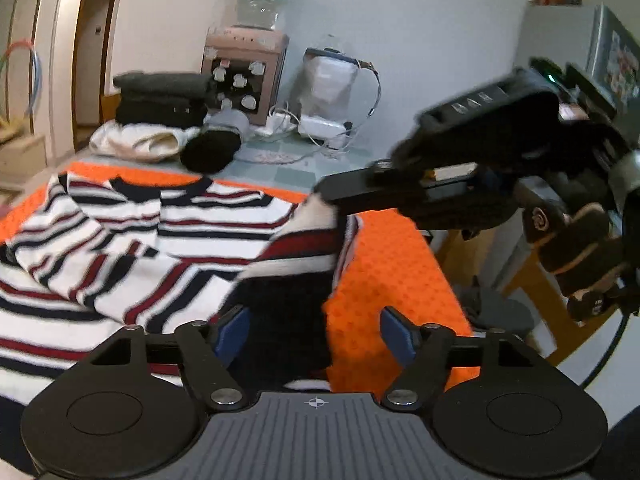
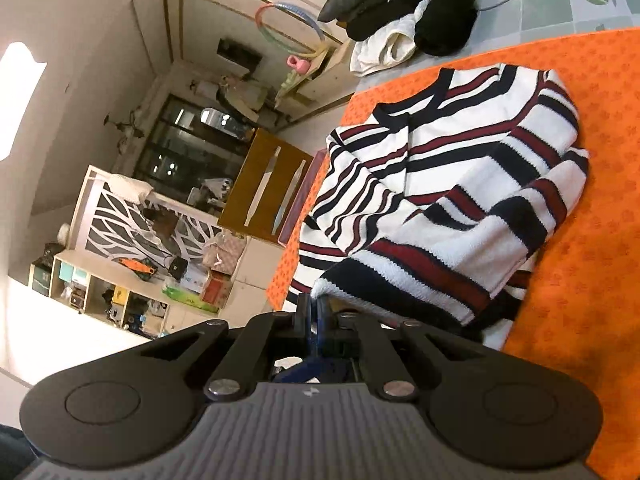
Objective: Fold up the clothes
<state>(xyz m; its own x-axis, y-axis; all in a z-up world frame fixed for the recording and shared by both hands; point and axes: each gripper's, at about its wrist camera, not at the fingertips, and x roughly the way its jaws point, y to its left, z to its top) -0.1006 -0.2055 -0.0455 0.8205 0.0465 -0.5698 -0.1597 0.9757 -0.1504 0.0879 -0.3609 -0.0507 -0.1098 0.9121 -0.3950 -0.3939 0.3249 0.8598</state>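
- Two grippers work over one striped sweater (image 2: 448,184), which lies partly folded on an orange mat (image 2: 592,240) covering the surface.
- Left gripper (image 1: 316,330): level and pointing forward over the near edge of the sweater, its jaws standing wide apart with blue pads (image 1: 230,332) showing on the inner faces.
- A dark band of the sweater's fabric sits between those open jaws; whether the pads touch it cannot be told, since the cloth there is blurred.
- Right gripper (image 2: 316,312): seen from the left wrist camera it reaches in from the right, tilted down toward the cloth, held by a hand in a dark glove (image 1: 580,256).
- Its jaws are pressed together on a fold of the sweater, a white fleecy edge with a navy stripe bunched right at the fingertips.
- From the right wrist camera the rest of the sweater spreads ahead and to the right of the closed jaws, collar farthest away, one sleeve folded across the body.
- The sweater's lower part is cut off by the gripper bodies in both views.
- Beyond the mat, well ahead of the left jaws, a stack of folded clothes (image 1: 160,100) sits beside a water dispenser (image 1: 244,76).
- Motion blur softens the right gripper and the lifted fabric in the left view.
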